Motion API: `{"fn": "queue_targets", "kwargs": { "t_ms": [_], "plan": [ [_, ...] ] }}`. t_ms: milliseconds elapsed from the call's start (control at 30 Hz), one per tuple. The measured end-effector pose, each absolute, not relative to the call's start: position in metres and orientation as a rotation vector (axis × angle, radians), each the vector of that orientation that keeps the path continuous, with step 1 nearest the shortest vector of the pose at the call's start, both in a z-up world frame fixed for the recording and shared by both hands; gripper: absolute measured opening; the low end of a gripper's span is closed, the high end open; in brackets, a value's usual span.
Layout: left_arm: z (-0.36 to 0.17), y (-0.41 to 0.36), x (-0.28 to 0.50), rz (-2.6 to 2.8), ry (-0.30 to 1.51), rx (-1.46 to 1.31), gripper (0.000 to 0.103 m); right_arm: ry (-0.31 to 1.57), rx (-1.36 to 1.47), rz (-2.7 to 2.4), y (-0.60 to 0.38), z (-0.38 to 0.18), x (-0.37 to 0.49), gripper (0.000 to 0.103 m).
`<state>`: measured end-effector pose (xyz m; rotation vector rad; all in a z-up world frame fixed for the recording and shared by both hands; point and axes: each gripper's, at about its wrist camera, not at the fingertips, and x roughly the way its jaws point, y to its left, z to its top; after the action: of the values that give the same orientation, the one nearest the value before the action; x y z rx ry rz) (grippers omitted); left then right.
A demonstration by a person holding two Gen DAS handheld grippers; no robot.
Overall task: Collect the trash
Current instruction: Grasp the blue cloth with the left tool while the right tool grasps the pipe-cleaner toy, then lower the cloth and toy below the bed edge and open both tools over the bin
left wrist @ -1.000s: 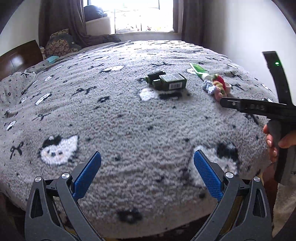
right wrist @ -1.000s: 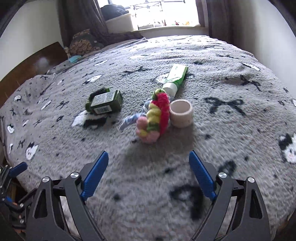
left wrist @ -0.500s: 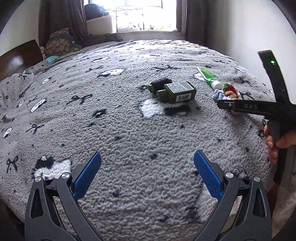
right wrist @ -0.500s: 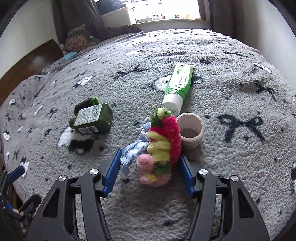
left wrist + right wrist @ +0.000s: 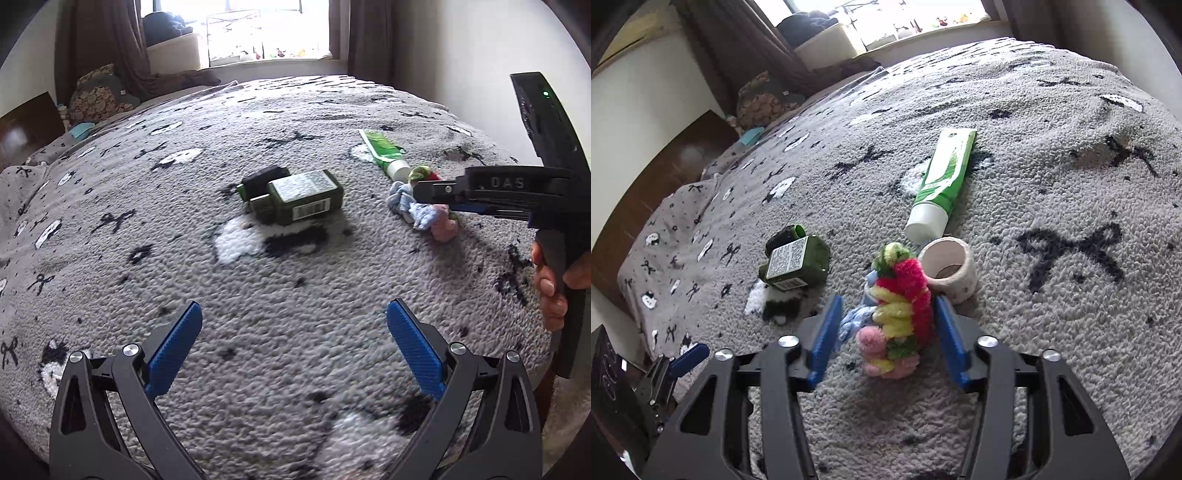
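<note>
On the grey patterned bed blanket (image 5: 1052, 325) lies a fuzzy bundle of red, yellow, green, pink and pale-blue yarn (image 5: 901, 314) (image 5: 439, 229). My right gripper (image 5: 886, 306) (image 5: 436, 195) straddles it, jaws closing, and the blue pads are at the fluff on both sides without a clear squeeze. Just behind the bundle are a white tape roll (image 5: 949, 269) and a green tube (image 5: 945, 181) (image 5: 384, 151). A dark green bottle with a label (image 5: 303, 199) (image 5: 796, 264) lies to the left. My left gripper (image 5: 293, 325) hangs open over bare blanket, short of the bottle.
A hand (image 5: 550, 288) holds the right gripper's handle at the bed's right edge. Patterned pillows (image 5: 99, 99) and a wooden headboard (image 5: 26, 125) stand at the far left. A window (image 5: 266, 33) and dark curtains are behind the bed, and a white wall is on the right.
My right gripper moved forward over the fuzzy bundle and its jaws narrowed around it. My left gripper moved forward across the blanket, so the green bottle now looks closer.
</note>
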<state>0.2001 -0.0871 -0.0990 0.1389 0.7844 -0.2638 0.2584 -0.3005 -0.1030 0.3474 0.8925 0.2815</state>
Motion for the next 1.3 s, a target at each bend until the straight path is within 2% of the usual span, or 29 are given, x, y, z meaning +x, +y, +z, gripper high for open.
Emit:
{"fn": "queue_targets", "kwargs": {
  "t_ms": [33,100,433,600,667,833,867,933,1067,1300],
  "plan": [
    [-0.099,-0.091,0.201,-0.267,0.783,0.144,0.095,0.893,0.347,0.28,-0.301,-0.104,0.261,0.03],
    [-0.098,-0.096,0.202,-0.272,0.782,0.153,0.095,0.893,0.349,0.282,-0.302,-0.105,0.264,0.028],
    [-0.091,-0.138,0.22,-0.34,0.773,0.14,0.094,0.76,0.213,0.184,-0.324,-0.059,0.24,0.026],
    [-0.089,-0.167,0.237,-0.408,0.778,0.12,0.076,0.73,0.18,0.126,-0.347,-0.047,0.229,0.026],
    [-0.092,-0.176,0.247,-0.429,0.789,0.119,0.062,0.725,0.184,0.118,-0.356,-0.047,0.226,0.026],
    [-0.109,-0.198,0.273,-0.451,0.853,0.132,0.045,0.723,0.186,0.115,-0.363,-0.051,0.215,0.026],
    [-0.113,-0.2,0.278,-0.452,0.869,0.12,0.036,0.727,0.182,0.116,-0.363,-0.052,0.213,0.026],
    [-0.116,-0.202,0.281,-0.457,0.875,0.117,0.027,0.735,0.173,0.115,-0.364,-0.054,0.209,0.026],
    [-0.11,-0.2,0.27,-0.47,0.852,0.137,0.023,0.743,0.157,0.113,-0.364,-0.059,0.2,0.026],
    [-0.085,-0.17,0.228,-0.449,0.783,0.146,0.023,0.724,0.124,0.13,-0.348,-0.057,0.174,0.026]
  ]
}}
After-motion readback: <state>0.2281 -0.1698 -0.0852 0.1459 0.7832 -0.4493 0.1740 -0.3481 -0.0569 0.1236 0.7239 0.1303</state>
